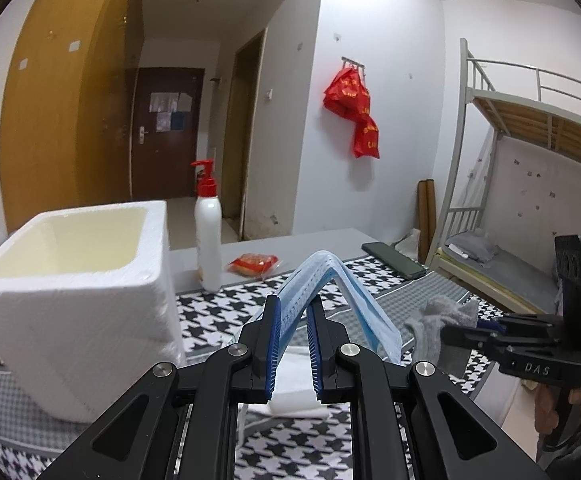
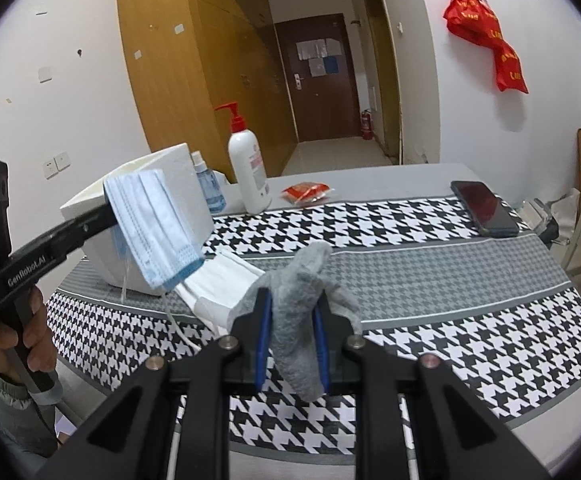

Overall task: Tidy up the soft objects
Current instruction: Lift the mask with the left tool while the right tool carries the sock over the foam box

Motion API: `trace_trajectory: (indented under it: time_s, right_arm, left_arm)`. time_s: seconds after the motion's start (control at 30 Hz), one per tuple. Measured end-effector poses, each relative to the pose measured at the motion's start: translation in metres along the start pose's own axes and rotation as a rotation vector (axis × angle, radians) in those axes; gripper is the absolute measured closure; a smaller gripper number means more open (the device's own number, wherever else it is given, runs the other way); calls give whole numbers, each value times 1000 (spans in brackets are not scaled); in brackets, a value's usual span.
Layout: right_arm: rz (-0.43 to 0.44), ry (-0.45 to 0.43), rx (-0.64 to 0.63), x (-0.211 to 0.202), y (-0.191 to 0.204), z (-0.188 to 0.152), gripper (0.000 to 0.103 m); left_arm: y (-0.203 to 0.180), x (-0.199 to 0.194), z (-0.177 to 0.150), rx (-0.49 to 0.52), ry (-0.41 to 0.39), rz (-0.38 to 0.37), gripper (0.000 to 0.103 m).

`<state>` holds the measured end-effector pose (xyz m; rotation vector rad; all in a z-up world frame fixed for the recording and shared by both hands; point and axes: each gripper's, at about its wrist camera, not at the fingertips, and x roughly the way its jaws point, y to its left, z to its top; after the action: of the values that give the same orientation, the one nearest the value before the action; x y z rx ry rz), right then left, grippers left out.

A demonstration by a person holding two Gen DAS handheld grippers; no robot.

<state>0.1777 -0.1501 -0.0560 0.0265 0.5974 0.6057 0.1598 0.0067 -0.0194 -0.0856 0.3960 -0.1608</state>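
My left gripper (image 1: 293, 304) is shut on a stack of blue face masks (image 1: 330, 280) that folds over its fingers, held above the table beside the white foam box (image 1: 70, 280). From the right wrist view the same blue face masks (image 2: 154, 220) hang in front of the foam box (image 2: 170, 184), pinched by the left gripper (image 2: 108, 206). My right gripper (image 2: 292, 304) is shut on a grey sock (image 2: 302, 292), lifted off the cloth. In the left wrist view the right gripper (image 1: 448, 330) grips that grey sock (image 1: 434, 320). White masks (image 2: 218, 280) lie on the table.
A houndstooth tablecloth (image 2: 410, 240) covers the table. A white pump bottle (image 2: 248, 168), a blue spray bottle (image 2: 208, 188), a red packet (image 2: 306, 192) and a dark phone (image 2: 484, 208) stand or lie at the back. A bunk bed (image 1: 530, 140) is at the right.
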Motion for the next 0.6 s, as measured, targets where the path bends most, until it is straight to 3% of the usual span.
trace_trajectory:
  time_s: [0.6]
  right_arm:
    - [114, -16, -89, 3, 39, 6, 79]
  left_arm:
    - [17, -37, -12, -30, 7, 145, 89]
